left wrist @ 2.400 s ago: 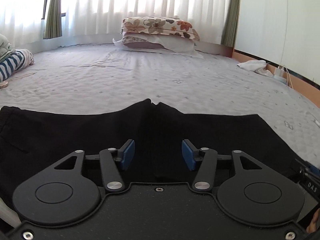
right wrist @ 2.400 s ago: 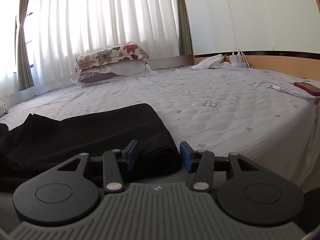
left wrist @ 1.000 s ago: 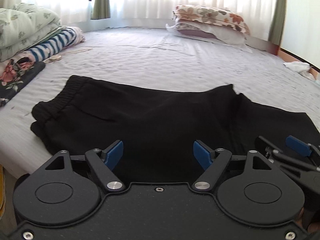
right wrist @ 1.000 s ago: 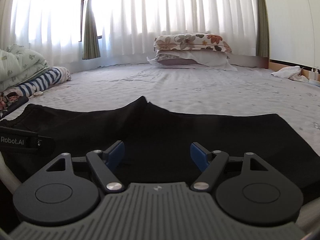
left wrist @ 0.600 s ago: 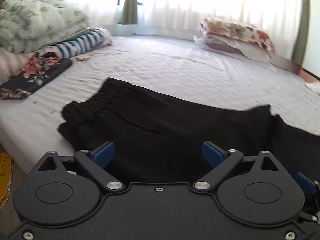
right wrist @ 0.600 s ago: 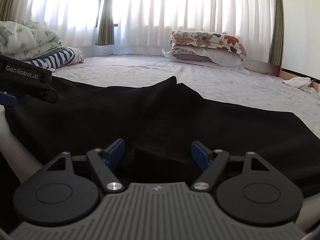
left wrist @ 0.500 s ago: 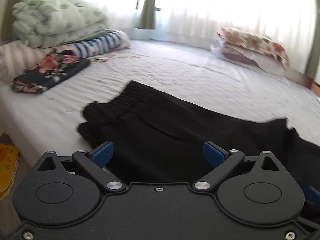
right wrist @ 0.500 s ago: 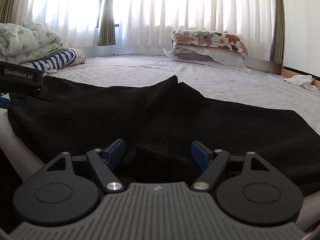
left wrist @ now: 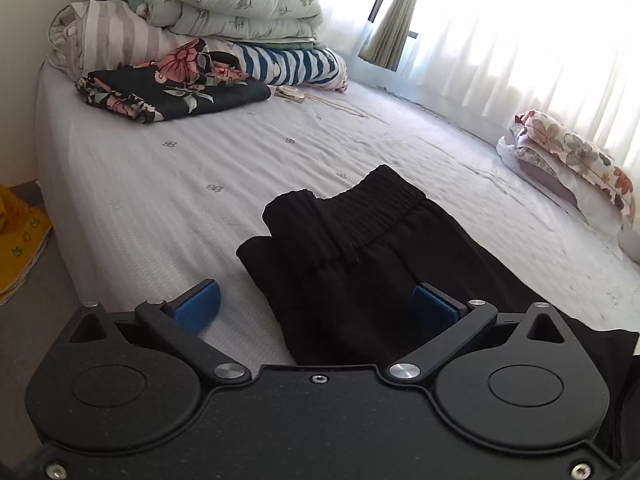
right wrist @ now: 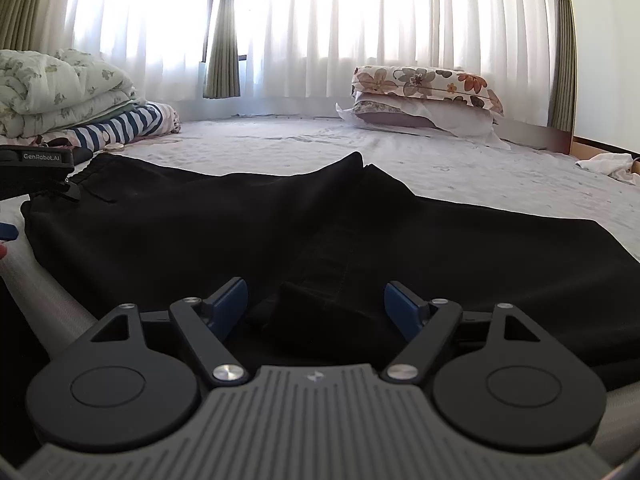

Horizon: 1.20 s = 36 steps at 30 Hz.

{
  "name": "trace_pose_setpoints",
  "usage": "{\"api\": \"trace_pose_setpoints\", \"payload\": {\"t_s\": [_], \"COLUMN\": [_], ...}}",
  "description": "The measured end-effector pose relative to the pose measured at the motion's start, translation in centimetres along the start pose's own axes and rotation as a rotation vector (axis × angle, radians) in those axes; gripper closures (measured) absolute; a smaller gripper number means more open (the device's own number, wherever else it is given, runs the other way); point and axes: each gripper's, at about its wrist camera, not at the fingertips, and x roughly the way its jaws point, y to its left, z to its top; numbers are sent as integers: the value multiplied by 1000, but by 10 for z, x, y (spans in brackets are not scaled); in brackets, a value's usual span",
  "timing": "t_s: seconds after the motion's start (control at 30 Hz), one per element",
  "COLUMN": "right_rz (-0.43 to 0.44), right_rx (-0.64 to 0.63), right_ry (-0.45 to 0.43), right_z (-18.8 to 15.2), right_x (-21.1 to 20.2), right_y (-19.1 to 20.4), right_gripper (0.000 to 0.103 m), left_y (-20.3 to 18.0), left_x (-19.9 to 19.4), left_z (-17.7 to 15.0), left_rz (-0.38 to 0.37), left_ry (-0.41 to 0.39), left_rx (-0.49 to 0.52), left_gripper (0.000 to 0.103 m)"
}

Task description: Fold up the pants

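Black pants (left wrist: pixel 360 264) lie flat across the white bedspread (left wrist: pixel 168 184). In the left wrist view their elastic waistband (left wrist: pixel 372 204) is just ahead. My left gripper (left wrist: pixel 316 306) hovers over the waistband's near corner, its jaws opening wide; cloth lies between the blue pads (left wrist: pixel 198 304) untouched. In the right wrist view the pants (right wrist: pixel 200 224) spread left to right, with a raised fold at the crotch. My right gripper (right wrist: pixel 316 306) stands open over that fold, pads clear of it. The left gripper's housing (right wrist: pixel 38 168) shows at the far left.
Folded quilts and striped bedding (left wrist: pixel 224 20) are stacked at the bed's far left, with a dark floral cloth (left wrist: pixel 172 92) in front. Floral pillows (right wrist: pixel 424 96) lie by the curtained window. The bed's edge drops to the floor, where a yellow mat (left wrist: pixel 20 240) lies.
My left gripper has swung left along the pants to the waistband end and its jaws have spread wider. The right gripper's view also turned left earlier, then held almost still.
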Motion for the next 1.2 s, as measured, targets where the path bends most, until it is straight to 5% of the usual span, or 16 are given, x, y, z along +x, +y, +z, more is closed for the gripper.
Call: {"api": "trace_pose_setpoints", "payload": {"t_s": [0.17, 0.3, 0.5, 0.67, 0.8, 1.03, 1.07, 1.13, 1.2], "right_rz": [-2, -2, 15, 84, -78, -178, -196, -188, -173], "right_rx": [-2, -3, -2, 93, 99, 106, 70, 49, 58], "right_ry": [-3, -3, 15, -47, -160, 32, 3, -6, -2], "right_z": [-1, -1, 6, 16, 21, 8, 4, 1, 2], "right_x": [0, 0, -4, -28, -42, 3, 2, 0, -2], "right_y": [1, 1, -2, -16, -22, -33, -26, -17, -13], "right_gripper": [18, 18, 14, 11, 11, 21, 25, 33, 34], "left_y": [-11, -5, -5, 2, -3, -9, -9, -8, -6], "left_x": [6, 2, -1, -1, 1, 4, 4, 3, 2], "left_z": [1, 4, 1, 1, 0, -3, -3, -3, -3], "left_rz": [9, -25, -1, -32, -34, -30, -29, -23, 1], "left_ry": [11, -6, -30, -30, -32, -49, -52, -61, -74], "left_rx": [52, -23, -24, -67, -34, -44, -48, -62, -84], "left_gripper": [2, 27, 45, 42, 32, 24, 24, 29, 50]}}
